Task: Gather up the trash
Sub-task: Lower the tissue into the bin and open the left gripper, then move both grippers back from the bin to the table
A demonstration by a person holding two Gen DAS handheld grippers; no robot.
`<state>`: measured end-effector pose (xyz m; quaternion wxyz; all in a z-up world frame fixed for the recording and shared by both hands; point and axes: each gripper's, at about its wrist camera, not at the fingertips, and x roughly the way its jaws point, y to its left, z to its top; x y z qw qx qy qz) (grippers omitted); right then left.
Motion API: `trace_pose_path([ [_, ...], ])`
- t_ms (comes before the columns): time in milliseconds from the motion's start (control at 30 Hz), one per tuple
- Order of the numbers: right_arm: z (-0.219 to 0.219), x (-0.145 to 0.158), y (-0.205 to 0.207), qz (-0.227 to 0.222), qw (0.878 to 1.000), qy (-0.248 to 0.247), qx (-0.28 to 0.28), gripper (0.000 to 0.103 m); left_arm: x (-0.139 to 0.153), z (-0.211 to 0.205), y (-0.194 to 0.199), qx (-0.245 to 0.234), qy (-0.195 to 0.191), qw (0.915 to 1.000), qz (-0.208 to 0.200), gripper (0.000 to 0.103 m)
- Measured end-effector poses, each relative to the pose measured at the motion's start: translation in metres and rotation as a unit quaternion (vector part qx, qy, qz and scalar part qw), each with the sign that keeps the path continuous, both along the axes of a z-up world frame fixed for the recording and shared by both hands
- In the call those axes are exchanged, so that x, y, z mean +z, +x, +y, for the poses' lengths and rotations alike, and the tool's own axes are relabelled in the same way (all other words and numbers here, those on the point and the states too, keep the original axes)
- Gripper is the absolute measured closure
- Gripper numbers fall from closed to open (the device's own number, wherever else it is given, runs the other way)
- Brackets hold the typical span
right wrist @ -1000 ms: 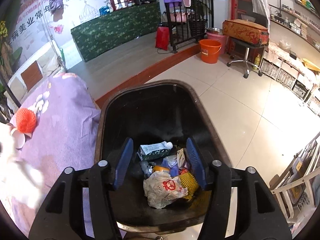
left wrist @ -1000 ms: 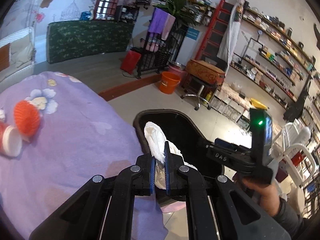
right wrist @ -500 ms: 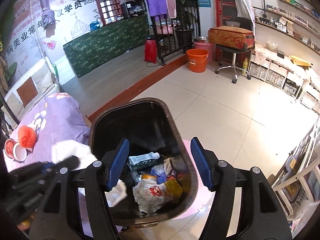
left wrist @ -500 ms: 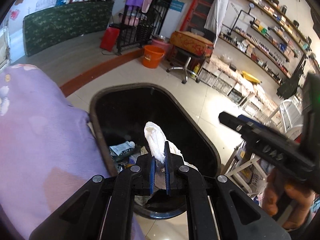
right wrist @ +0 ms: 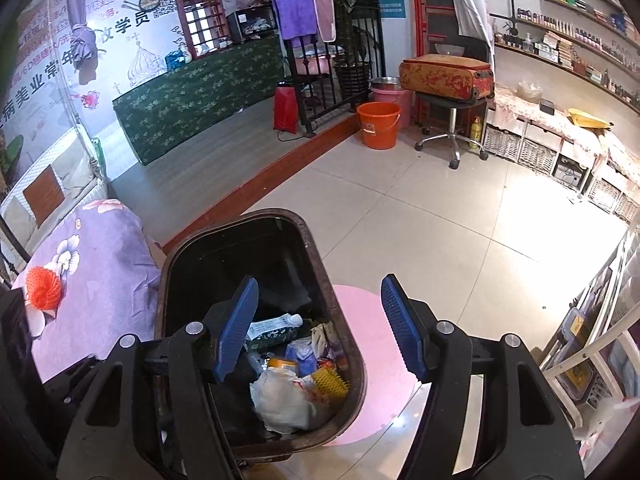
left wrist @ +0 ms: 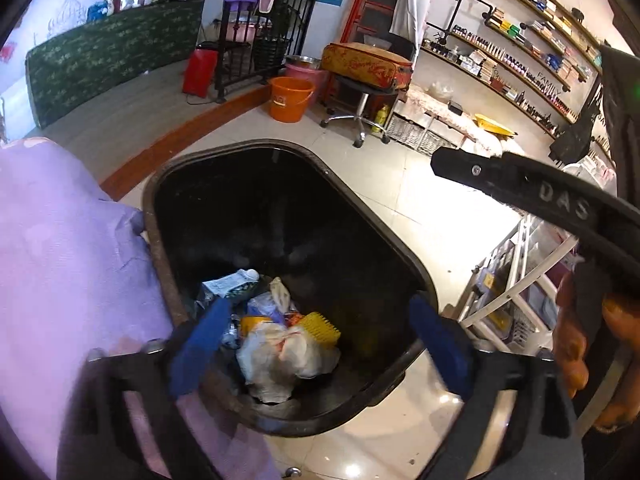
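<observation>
We are at the drop step: the left tool (left wrist: 316, 348) hangs over the black bin (left wrist: 404, 256), its jaws opening wide with nothing between them. The right tool (right wrist: 318, 328) is about half open and empty too, hovering at the bin's 3 o'clock rim. Trash sits at the bin bottom: a white crumpled bag (left wrist: 280, 356), a yellow brush (left wrist: 320, 328), a small carton (left wrist: 228, 284). We cannot pick out any one freshly dropped piece in the pile.

Next move, as we judge it: swing back to the purple tabletop (right wrist: 92, 280) at 9 o'clock of the bin, where an orange mesh ball (right wrist: 43, 287) and a white cup (right wrist: 34, 322) still lie, well apart from the bin. That calls for lifting clear of the rim first.

Edges: the cloth edge touches the bin's 9 o'clock wall, so a low sweep could snag it. In the left view, the right tool's arm crosses at 2 o'clock, close by, so the two could clip each other. Open tiled floor (right wrist: 460, 220) at 12 to 3 o'clock, plenty of room there.
</observation>
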<state>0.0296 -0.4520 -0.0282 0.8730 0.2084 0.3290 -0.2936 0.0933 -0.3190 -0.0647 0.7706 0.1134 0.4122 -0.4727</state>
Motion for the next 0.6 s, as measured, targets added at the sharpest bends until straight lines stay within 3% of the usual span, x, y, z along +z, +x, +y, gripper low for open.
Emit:
trace_pose_path([
  [133, -0.005, 0.002, -0.001, -0.005, 1.0, 0.003, -0.006, 0.026, 0.006, 0.007, -0.003, 0.008, -0.008, 0.9999, -0.007, 0.006],
  [367, -0.001, -0.002, 0.007, -0.003, 1.0, 0.008, 0.003, 0.026, 0.02, 0.022, -0.009, 0.024, -0.008, 0.9994, -0.022, 0.006],
  [600, 0.009, -0.005, 0.021, 0.001, 0.999, 0.024, 0.038, 0.025, 0.044, 0.051, -0.014, 0.052, -0.034, 0.9954, -0.073, 0.006],
])
